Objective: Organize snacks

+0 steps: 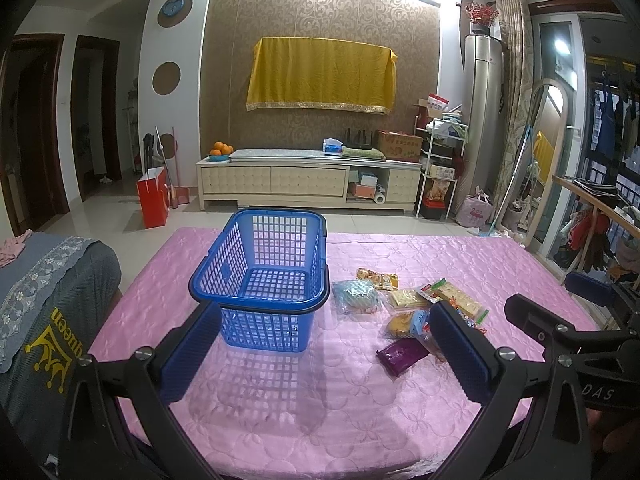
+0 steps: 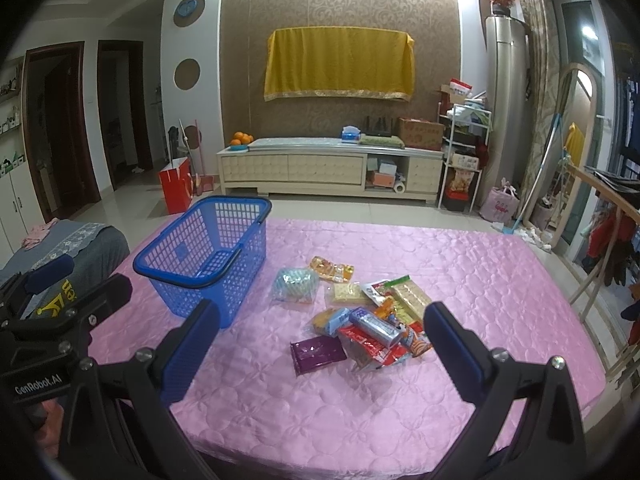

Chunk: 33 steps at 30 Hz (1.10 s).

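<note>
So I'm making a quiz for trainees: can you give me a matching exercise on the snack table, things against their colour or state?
Things:
1. plastic lattice basket
2. flat snack packet nearest the camera
3. quilted table cover
4. right tongs

Colour or state:
A. pink
B. open, holding nothing
C. blue, empty
D. purple

Pairs: 1-C, 2-D, 3-A, 4-B
</note>
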Motion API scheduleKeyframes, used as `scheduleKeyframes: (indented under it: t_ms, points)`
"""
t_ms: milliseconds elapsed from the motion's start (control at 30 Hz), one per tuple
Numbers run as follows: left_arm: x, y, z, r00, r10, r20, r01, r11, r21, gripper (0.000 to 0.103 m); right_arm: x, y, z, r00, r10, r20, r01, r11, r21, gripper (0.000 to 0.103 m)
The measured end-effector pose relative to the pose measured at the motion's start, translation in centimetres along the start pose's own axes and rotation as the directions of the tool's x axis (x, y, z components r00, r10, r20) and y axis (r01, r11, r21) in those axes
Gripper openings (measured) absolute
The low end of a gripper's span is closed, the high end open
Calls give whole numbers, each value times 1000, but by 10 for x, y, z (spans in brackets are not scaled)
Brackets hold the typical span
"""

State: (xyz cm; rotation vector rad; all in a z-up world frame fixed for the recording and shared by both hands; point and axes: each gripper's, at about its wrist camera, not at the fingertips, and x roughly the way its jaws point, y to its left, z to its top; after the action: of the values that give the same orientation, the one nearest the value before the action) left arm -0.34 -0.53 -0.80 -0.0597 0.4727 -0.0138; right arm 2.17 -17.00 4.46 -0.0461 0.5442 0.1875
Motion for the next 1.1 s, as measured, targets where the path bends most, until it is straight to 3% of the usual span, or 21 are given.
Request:
scheduleKeyframes:
  t_ms: [467,667,800,1100]
  points:
    - [7,-6,5,1000,-11,-12,11,1000,11,103,3,-2,1,1000,-10,0,10,1000,-3,103]
    - [24,-27,19,999,-31,-35,34,997,64,103,15,-27,6,999,-30,-12,31,999,18,103]
    - [42,-43,24,995,-66,-74,74,992,101,103,27,-48,8,998,-47,-34,47,999,23,103]
    - [97,-76,24,975,-101,-200,131,982,139,103,73,-88,2,990,2,-138,-1,1000,2,103]
